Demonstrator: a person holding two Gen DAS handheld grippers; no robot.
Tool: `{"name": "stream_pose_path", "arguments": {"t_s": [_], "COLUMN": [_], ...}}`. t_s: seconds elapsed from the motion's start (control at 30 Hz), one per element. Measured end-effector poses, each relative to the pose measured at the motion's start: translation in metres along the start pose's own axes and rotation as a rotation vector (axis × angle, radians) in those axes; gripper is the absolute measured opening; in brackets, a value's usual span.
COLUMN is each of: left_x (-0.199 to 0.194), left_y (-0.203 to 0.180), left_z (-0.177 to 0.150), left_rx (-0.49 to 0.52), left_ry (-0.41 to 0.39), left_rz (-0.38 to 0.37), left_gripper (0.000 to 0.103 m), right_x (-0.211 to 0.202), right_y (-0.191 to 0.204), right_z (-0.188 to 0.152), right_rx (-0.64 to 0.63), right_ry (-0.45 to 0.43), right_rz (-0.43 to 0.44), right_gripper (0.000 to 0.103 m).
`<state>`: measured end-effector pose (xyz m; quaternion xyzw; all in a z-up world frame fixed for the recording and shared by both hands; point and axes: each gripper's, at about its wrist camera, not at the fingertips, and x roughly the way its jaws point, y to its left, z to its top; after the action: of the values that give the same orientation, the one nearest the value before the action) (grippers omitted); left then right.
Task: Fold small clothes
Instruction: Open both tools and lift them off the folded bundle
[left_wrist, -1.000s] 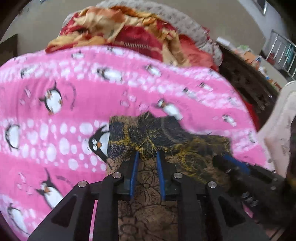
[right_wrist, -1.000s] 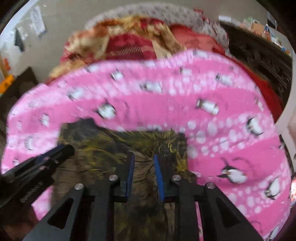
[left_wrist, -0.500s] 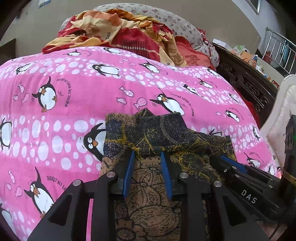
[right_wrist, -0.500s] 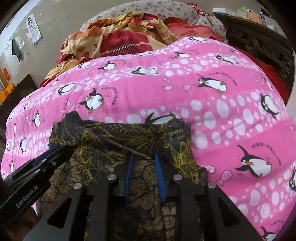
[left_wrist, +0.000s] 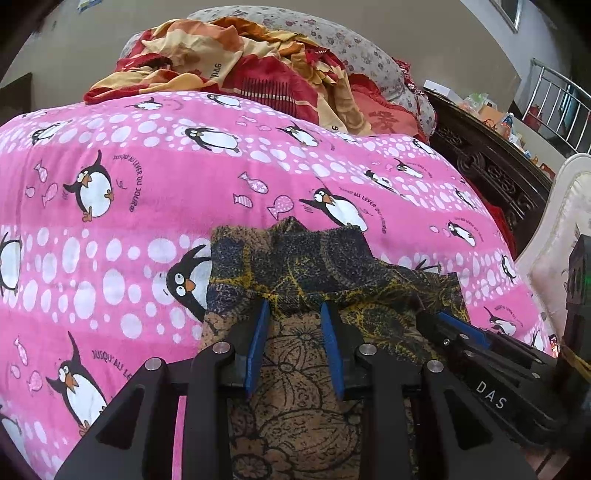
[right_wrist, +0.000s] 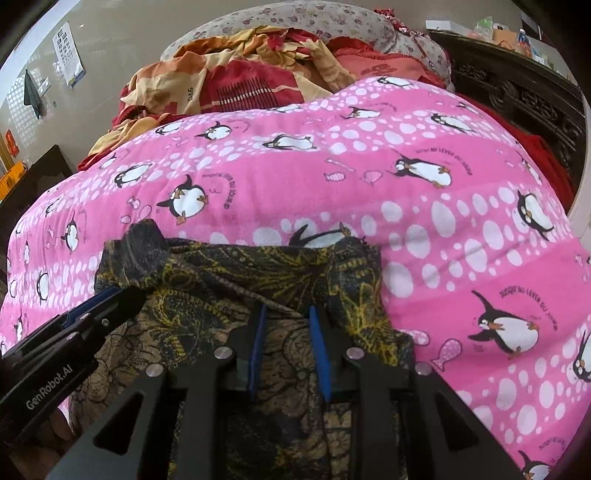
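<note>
A small dark garment with a yellow and brown print (left_wrist: 306, 266) lies on the pink penguin blanket, its far part folded back over the near part; it also shows in the right wrist view (right_wrist: 258, 280). My left gripper (left_wrist: 295, 314) is open over the garment's left side, fingers apart with brown cloth showing between them. My right gripper (right_wrist: 286, 314) is open over the right side. Each gripper shows in the other's view: the right gripper (left_wrist: 461, 332) and the left gripper (right_wrist: 103, 306).
The pink penguin blanket (left_wrist: 147, 192) covers the bed. A heap of red and orange bedding (left_wrist: 236, 70) and a floral pillow (left_wrist: 343, 40) lie at the far end. A dark carved headboard (left_wrist: 491, 166) and a white padded edge (left_wrist: 565, 229) stand on the right.
Both grippers have opened wider and released the garment's edge, which now lies folded on the garment. The views have steadied after fast motion.
</note>
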<state>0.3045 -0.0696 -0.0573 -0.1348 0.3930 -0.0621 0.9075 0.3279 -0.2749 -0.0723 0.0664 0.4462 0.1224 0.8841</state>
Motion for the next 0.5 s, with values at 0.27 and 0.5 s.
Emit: {"name": "stream_pose_path", "arguments": {"t_s": [0.27, 0.5], "left_x": [-0.014, -0.073], "left_y": [-0.009, 0.022], "left_z": [0.011, 0.000], "left_rx": [0.032, 0.020], "left_ry": [0.040, 0.011], "left_rz": [-0.115, -0.138], "left_gripper": [0.048, 0.050], "right_x": [0.000, -0.055], "right_y": [0.001, -0.034], "right_z": [0.000, 0.002], "right_rx": [-0.003, 0.087], "right_ry": [0.000, -0.101], "right_rz": [-0.004, 0.101], "right_gripper": [0.025, 0.063]}}
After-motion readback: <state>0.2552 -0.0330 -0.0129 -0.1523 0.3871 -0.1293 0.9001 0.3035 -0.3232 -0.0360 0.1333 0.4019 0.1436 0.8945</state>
